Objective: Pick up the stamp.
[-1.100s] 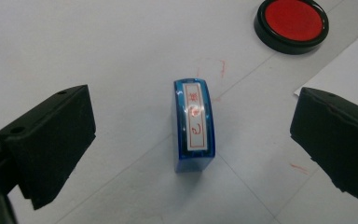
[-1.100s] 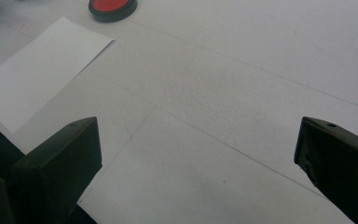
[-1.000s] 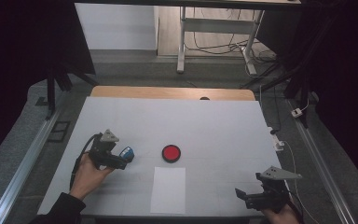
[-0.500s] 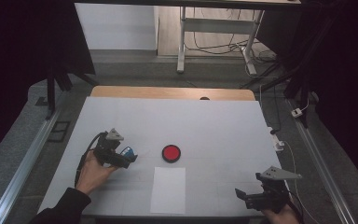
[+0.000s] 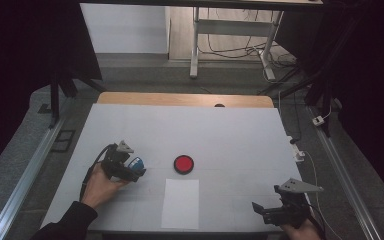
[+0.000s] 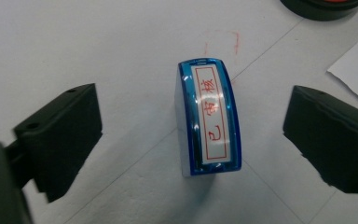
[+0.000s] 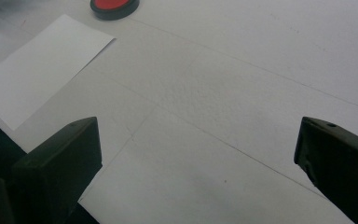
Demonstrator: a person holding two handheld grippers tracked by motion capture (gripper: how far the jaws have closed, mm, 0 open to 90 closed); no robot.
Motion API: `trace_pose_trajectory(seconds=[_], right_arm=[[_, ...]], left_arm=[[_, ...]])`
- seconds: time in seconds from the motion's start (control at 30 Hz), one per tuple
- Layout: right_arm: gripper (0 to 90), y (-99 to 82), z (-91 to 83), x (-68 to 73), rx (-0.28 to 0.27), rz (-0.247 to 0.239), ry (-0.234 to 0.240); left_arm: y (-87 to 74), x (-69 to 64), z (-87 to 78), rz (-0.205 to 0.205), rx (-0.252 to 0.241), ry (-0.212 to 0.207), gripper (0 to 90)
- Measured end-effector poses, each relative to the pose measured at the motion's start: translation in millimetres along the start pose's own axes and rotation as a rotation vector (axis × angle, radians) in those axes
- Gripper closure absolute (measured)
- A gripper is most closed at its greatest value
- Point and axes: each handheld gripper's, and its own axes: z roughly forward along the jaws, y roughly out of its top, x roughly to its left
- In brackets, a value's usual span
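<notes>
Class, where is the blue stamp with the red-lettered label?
The blue plastic stamp with the red-lettered label stands on the white table, left of the round red ink pad, between the left gripper's open fingers.

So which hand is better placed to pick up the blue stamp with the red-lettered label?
Left. The left gripper straddles the blue stamp, jaws open. The right gripper sits at the table's far corner.

- One blue stamp (image 5: 137, 163), lying at the left of the table.
- One red ink pad (image 5: 183, 164), at the middle.
- One white paper sheet (image 5: 180, 203), at the near edge.
- Two grippers, left gripper (image 5: 134, 170) and right gripper (image 5: 258, 209).
</notes>
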Motion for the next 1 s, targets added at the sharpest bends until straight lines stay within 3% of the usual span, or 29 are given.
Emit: trace_pose_trajectory(seconds=[0.13,0.27,0.47,0.77,1.0], right_arm=[[1.1,0.0,0.1,0.1,0.001,0.000,0.000],[1.0,0.0,0.2,0.0,0.001,-0.001,0.001],[1.1,0.1,0.3,0.2,0.003,-0.002,0.003],[1.1,0.1,0.7,0.4,0.003,-0.001,0.005],[1.1,0.0,0.6,0.3,0.003,-0.004,0.005]], left_arm=[[0.7,-1.6,-4.0,0.011,-0.012,0.017,21.9],[0.8,-1.4,-8.8,0.017,-0.025,0.008,36.8],[0.5,-0.4,-11.5,0.019,-0.020,0.001,52.1],[0.8,-0.9,-12.6,0.025,-0.013,-0.011,68.6],[1.8,-2.0,-13.0,0.027,-0.005,-0.007,70.3]])
